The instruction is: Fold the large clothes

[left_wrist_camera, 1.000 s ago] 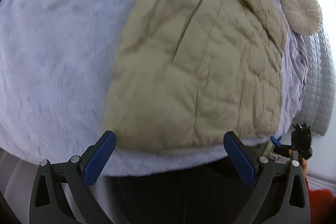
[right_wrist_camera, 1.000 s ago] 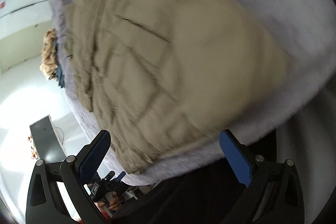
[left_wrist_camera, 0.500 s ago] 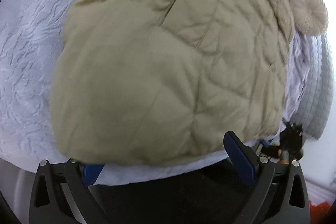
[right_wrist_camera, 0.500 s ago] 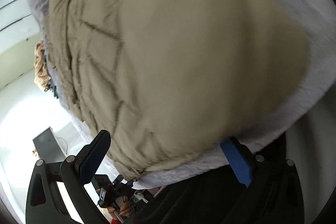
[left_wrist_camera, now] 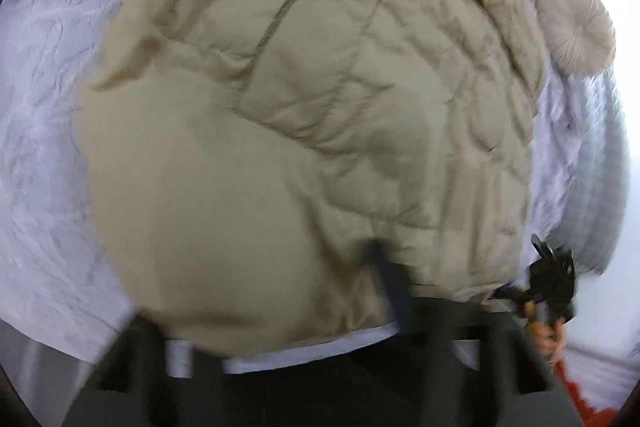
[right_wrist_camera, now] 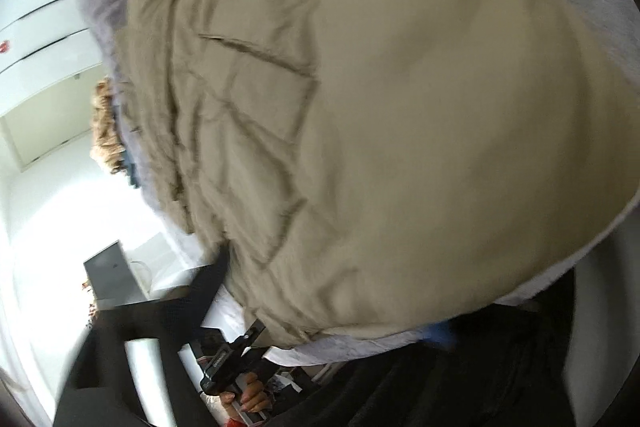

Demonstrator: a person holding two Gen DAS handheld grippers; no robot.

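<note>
The beige puffer jacket [left_wrist_camera: 304, 131] lies flat on the pale bed cover [left_wrist_camera: 44, 131], and both grippers sit at its near hem, apparently gripping it for a fold, though blur hides whether either pair of jaws has closed; next, lift the hem toward the collar.

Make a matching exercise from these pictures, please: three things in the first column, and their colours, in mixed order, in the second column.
Things:
1. puffer jacket
2. bed cover
3. round cushion

Colours:
a. pale lilac-grey
b. cream, with pleats running out from its middle
c. khaki beige, quilted

Pairs: 1-c, 2-a, 3-b
</note>
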